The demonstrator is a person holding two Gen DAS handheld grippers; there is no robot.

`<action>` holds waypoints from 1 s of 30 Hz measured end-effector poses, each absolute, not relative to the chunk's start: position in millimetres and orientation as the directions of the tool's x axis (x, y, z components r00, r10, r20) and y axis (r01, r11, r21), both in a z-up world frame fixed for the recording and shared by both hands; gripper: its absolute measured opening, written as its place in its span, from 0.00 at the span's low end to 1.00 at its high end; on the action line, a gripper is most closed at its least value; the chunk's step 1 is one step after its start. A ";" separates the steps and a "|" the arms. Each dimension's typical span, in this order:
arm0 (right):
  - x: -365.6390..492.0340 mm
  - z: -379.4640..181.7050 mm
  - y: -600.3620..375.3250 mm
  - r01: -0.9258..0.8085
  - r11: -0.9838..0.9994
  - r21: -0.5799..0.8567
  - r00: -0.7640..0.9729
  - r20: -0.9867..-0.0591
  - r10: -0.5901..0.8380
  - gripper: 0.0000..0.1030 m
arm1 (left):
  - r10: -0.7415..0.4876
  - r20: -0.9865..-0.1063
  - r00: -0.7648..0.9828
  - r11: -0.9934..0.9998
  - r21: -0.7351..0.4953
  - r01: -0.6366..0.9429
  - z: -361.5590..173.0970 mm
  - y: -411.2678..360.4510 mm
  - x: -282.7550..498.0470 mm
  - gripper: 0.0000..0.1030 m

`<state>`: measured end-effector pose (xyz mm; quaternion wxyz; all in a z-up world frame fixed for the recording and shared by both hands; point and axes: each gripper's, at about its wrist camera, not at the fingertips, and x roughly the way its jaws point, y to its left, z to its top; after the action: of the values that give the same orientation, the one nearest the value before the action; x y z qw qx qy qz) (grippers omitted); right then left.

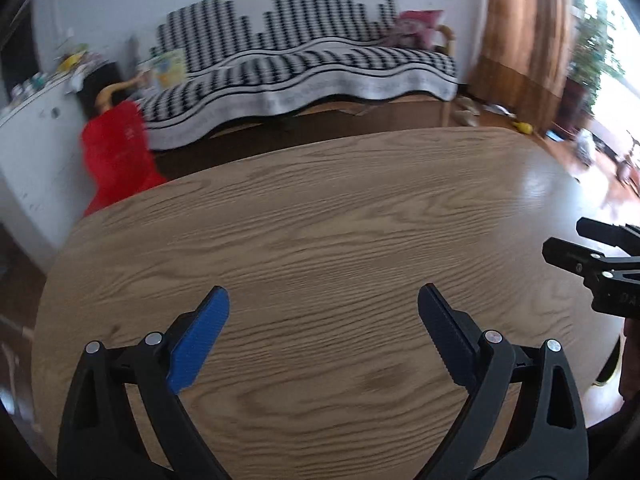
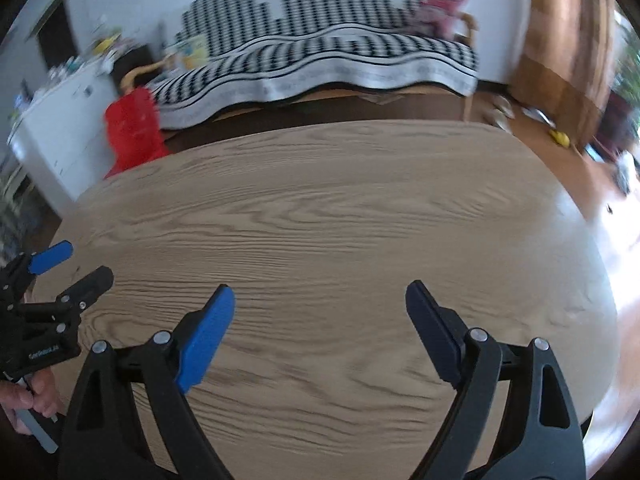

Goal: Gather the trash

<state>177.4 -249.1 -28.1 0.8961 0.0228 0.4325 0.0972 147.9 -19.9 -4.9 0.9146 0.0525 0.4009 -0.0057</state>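
Observation:
No trash shows on the wooden table in either view. My left gripper is open and empty above the table's near part; it also shows at the left edge of the right wrist view, open. My right gripper is open and empty above the table; it also shows at the right edge of the left wrist view. Both views are blurred.
A sofa with a black-and-white cover stands beyond the table. A red bag sits on the floor at the left by a white cabinet. A brown curtain hangs at the right. Small items lie on the floor.

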 end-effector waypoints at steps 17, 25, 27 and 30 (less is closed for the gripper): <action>209.0 -52.3 -166.4 -0.226 0.973 0.047 0.572 -0.802 0.171 0.82 | 0.042 -0.743 0.669 0.999 0.043 -0.014 -17.3 46.0 149.4 0.90; 205.2 -52.8 -171.7 -0.229 0.973 0.033 0.576 -0.801 0.163 0.82 | 0.043 -0.743 0.668 0.999 0.054 -0.004 -22.1 43.5 148.8 0.90; 205.0 -52.3 -173.8 -0.227 0.973 0.035 0.577 -0.800 0.163 0.82 | 0.046 -0.746 0.664 0.999 0.053 -0.009 -23.1 43.6 150.0 0.90; 204.4 -52.4 -176.2 -0.224 0.974 0.034 0.577 -0.801 0.161 0.82 | 0.041 -0.749 0.661 0.999 0.046 -0.009 -23.7 42.9 150.1 0.90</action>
<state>204.4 -176.2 -52.4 0.8872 -0.0355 0.4469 0.1086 150.1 42.9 -23.7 0.9111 0.0191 0.4114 0.0137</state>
